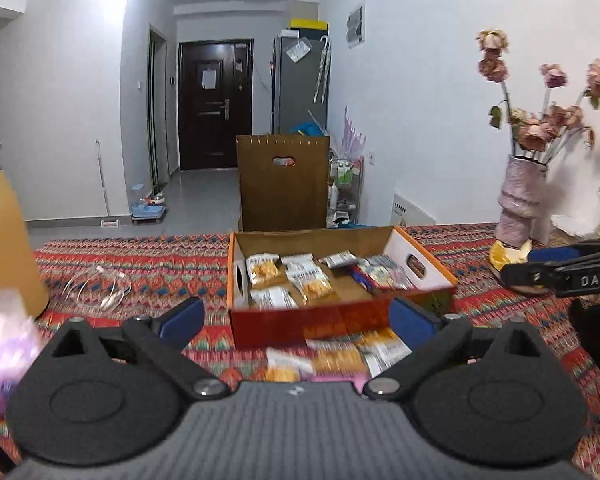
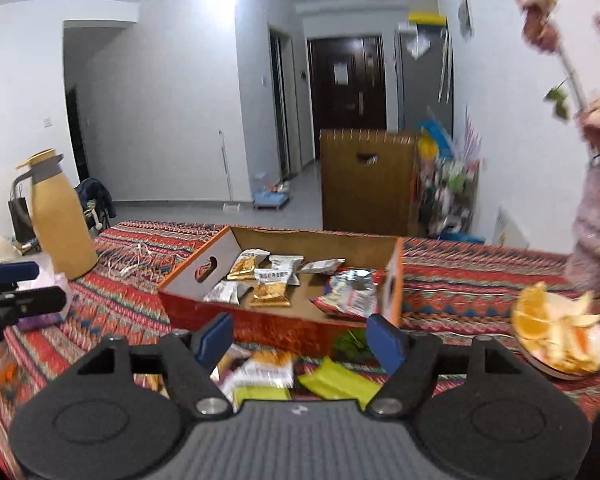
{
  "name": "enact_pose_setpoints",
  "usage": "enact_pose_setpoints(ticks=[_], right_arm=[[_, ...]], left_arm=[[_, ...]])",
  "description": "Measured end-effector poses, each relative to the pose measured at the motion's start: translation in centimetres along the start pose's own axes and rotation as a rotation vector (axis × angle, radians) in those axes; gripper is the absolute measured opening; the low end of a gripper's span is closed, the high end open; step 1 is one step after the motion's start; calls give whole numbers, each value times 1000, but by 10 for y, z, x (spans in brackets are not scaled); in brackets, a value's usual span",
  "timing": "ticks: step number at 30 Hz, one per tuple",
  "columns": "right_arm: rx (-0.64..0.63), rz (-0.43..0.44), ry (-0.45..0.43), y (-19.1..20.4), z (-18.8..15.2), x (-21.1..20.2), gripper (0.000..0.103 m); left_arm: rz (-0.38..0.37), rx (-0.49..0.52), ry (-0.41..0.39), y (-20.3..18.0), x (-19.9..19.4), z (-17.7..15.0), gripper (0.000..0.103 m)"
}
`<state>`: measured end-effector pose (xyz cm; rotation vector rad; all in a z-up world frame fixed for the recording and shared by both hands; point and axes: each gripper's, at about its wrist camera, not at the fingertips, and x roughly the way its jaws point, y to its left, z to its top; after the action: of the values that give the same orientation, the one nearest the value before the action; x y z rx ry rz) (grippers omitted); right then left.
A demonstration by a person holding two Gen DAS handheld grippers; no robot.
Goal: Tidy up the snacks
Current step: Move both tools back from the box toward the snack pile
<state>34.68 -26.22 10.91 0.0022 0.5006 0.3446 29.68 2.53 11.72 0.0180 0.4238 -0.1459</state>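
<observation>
An orange cardboard box stands on the patterned tablecloth and holds several snack packets; it also shows in the right wrist view. Loose snack packets lie in front of the box, under my left gripper, which is open and empty. My right gripper is open and empty above more loose packets, among them green ones. The right gripper also shows at the right edge of the left wrist view.
A tan thermos jug and a white cable are at the left. A pink vase of dried flowers and a plate of orange peel are at the right. A pink bag lies at the near left.
</observation>
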Motion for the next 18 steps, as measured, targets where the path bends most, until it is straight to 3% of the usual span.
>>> enact_pose_setpoints(ticks=[5, 10, 14, 18], right_arm=[[-35, -25, -68, 6, -57, -58, 83], [4, -56, -31, 9, -118, -80, 84], [-14, -59, -27, 22, -158, -95, 84], [0, -52, -7, 28, -182, -102, 84]], left_arm=[[-3, 27, -25, -14, -51, -55, 103], [23, 8, 21, -19, -77, -104, 103], [41, -24, 78, -24, -85, -126, 103], [64, 6, 97, -34, -85, -137, 103]])
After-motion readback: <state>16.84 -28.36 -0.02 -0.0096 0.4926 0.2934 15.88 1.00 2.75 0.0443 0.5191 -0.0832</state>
